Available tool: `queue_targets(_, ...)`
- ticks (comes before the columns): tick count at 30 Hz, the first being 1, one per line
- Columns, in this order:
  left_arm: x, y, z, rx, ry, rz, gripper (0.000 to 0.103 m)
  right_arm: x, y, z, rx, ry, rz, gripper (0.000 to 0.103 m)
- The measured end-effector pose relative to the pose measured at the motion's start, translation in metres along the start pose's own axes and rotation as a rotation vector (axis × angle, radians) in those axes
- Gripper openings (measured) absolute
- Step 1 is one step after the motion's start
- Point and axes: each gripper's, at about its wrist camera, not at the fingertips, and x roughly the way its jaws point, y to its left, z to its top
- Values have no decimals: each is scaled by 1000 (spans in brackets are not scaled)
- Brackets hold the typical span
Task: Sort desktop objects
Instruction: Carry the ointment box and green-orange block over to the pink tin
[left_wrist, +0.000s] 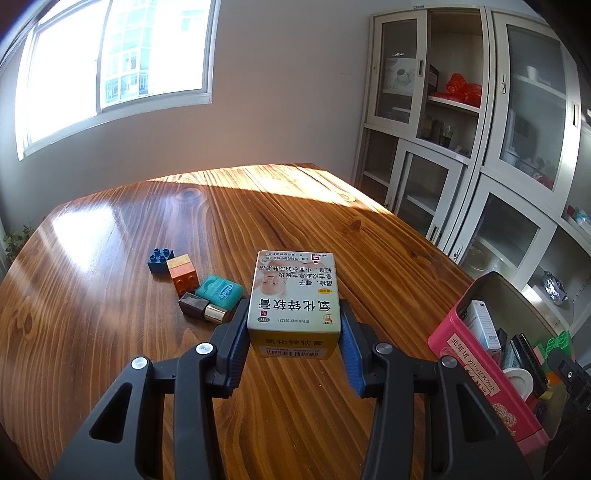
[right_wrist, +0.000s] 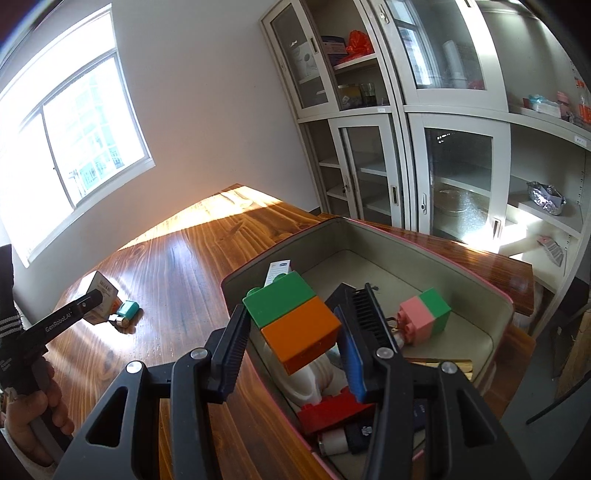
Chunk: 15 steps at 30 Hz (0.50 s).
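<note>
**Left wrist view: ointment carton gripped; right wrist view: green-and-orange block held over the tin**

Left wrist view shows the left gripper (left_wrist: 294, 328) with its fingers (left_wrist: 236, 332) pressed on both sides of a yellow-and-white ointment carton (left_wrist: 293, 302), narrowed to the carton's width. The carton seems to sit low over the counter (left_wrist: 110, 240); I cannot tell whether it touches. Just to its left lie a teal floss case (left_wrist: 220, 291), a brown-and-gold lipstick (left_wrist: 202, 307), an orange block (left_wrist: 181, 275) and a blue block (left_wrist: 160, 260), bunched together. Beyond them the wood runs open to the sunlit far edge.

Over at the right gripper (right_wrist: 293, 328), the fingers (right_wrist: 232, 347) clamp a green-and-orange block (right_wrist: 295, 319), held above the open pink tin (right_wrist: 369, 236). Inside the tin are a pink-and-green block (right_wrist: 424, 314), a red block (right_wrist: 332, 410), a black comb (right_wrist: 369, 314) and other small items. The tin stands near the counter's right edge, with glass-door cabinets (right_wrist: 369, 110) close behind it.
</note>
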Motion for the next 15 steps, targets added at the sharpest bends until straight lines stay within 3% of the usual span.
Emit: queue_targets(15,-3,-76,0,101,23,-114,48,-4,-48,2,65,-16,-34,51)
